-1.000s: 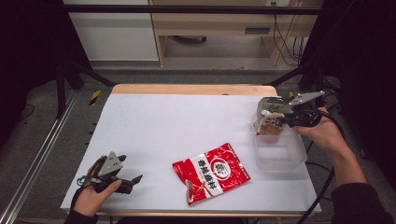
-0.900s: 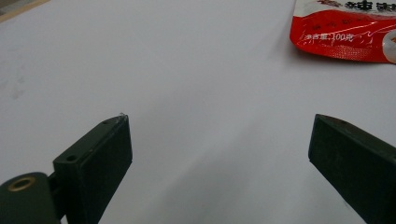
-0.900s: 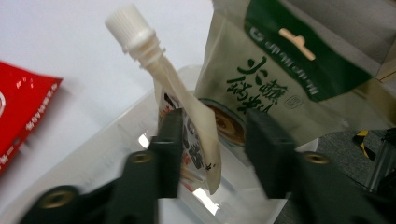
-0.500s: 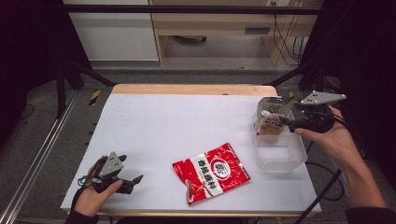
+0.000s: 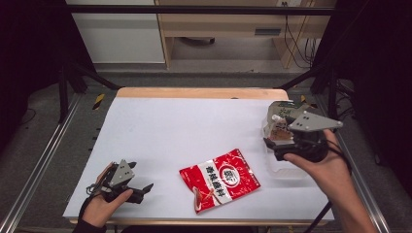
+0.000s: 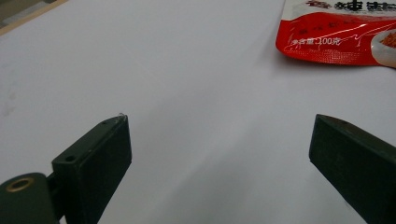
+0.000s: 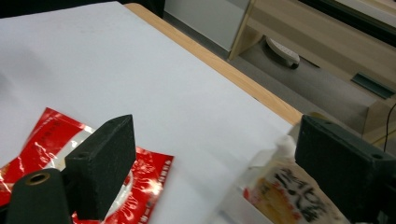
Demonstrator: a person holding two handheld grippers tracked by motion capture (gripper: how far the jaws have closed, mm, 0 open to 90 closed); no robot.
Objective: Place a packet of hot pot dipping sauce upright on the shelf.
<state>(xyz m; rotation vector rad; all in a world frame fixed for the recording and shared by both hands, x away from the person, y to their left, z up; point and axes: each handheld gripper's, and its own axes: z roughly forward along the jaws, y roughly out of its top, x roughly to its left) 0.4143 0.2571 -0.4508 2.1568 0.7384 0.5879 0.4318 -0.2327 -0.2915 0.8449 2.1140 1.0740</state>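
Left gripper (image 5: 144, 188) low at near-left table corner, jaws wide apart, nothing between. Right gripper (image 5: 270, 143) raised at right edge, jaws just opened wide, gripping nothing.

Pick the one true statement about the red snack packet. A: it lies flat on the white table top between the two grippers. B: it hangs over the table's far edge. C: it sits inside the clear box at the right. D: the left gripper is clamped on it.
A: the red snack packet lies flat on the white table top, apart from the left gripper and the right gripper, whose jaws both stand open.
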